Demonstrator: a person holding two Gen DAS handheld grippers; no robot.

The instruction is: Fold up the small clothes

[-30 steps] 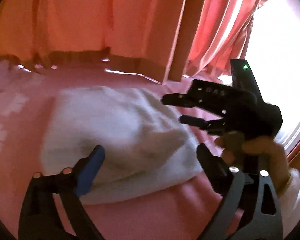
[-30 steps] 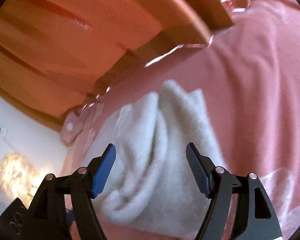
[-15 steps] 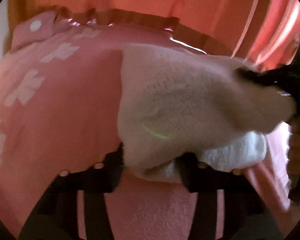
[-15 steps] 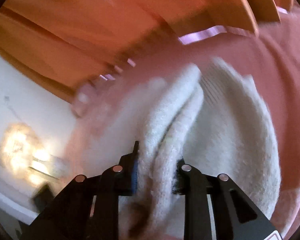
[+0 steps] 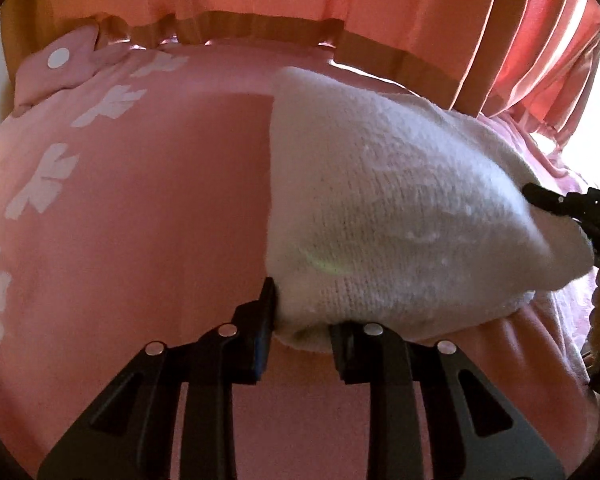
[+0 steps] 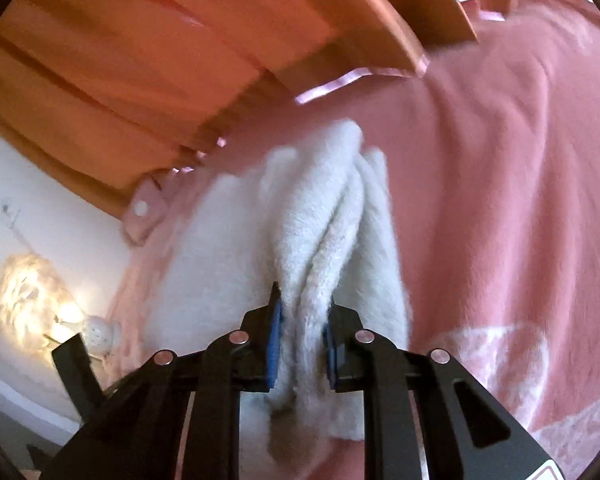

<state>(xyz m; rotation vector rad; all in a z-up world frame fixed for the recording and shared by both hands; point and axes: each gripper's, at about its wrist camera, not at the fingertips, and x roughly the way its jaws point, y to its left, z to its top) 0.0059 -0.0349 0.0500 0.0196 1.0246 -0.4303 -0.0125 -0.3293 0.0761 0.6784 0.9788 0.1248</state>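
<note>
Grippers pinch both ends of white knit

Left hand-held gripper clamped the white knit garment's near corner on the pink bed; right hand-held gripper pinched bunched folds at its right end, long axis spanning between them.

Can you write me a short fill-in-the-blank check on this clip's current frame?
1. The garment pinched by both hand-held grippers is ____ in colour.
2. It lies on a ____ bedspread printed with white flowers.
3. The left hand-held gripper is ____ on the garment's near edge.
4. The pads of the right hand-held gripper are ____ in colour.

Missing words: white; pink; shut; blue
</note>
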